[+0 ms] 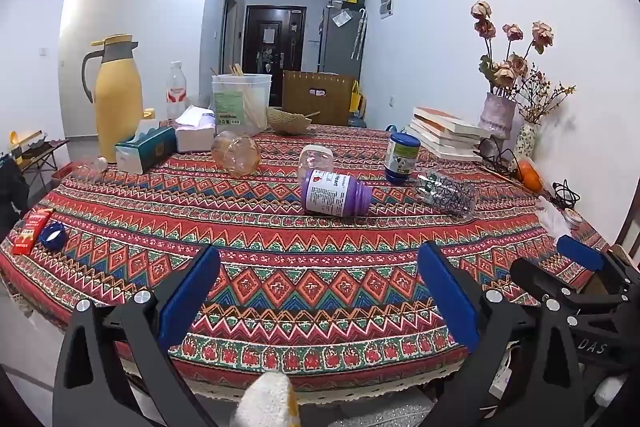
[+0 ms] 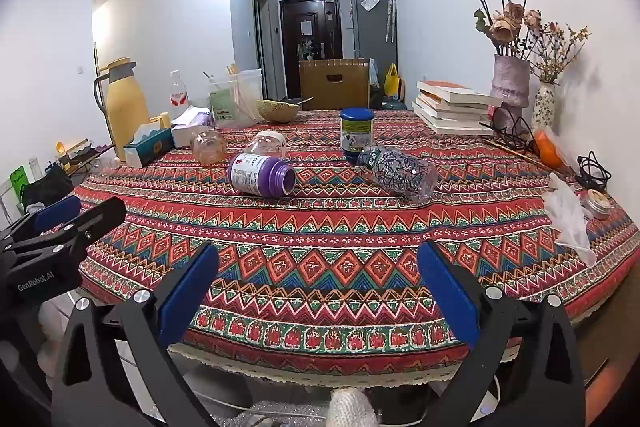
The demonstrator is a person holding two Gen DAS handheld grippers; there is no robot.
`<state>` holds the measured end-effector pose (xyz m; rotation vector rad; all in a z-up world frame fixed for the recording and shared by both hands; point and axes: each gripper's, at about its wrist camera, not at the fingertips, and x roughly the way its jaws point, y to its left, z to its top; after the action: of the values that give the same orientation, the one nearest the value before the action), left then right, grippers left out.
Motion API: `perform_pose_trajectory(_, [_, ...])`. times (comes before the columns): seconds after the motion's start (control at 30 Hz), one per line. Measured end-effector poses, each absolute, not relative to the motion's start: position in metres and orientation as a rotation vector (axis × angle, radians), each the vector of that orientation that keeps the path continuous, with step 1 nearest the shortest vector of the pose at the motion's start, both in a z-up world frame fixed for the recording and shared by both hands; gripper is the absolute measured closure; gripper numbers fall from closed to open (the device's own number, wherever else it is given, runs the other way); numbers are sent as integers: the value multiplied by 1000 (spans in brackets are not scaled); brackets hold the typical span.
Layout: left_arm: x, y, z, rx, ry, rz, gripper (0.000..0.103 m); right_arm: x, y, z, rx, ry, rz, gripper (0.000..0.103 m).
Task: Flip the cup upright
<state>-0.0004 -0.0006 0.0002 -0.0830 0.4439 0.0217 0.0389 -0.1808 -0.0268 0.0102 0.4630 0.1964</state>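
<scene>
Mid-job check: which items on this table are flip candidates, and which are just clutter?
Job:
purple bottle, on its side
patterned clear cup, on its side
amber glass, on its side
clear jar

Clutter:
blue-lidded jar, upright
yellow thermos
books
tissue box

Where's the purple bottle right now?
The purple bottle lies on its side mid-table in both wrist views, just in front of a tipped clear jar, with the patterned clear cup lying to its right.
</scene>
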Motion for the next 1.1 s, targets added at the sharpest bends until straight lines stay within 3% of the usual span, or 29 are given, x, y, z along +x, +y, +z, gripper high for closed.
perform_pose_trajectory(1.1, [-5,0,8,-86,427,13,7,37,-181,-24,7,456,196,8])
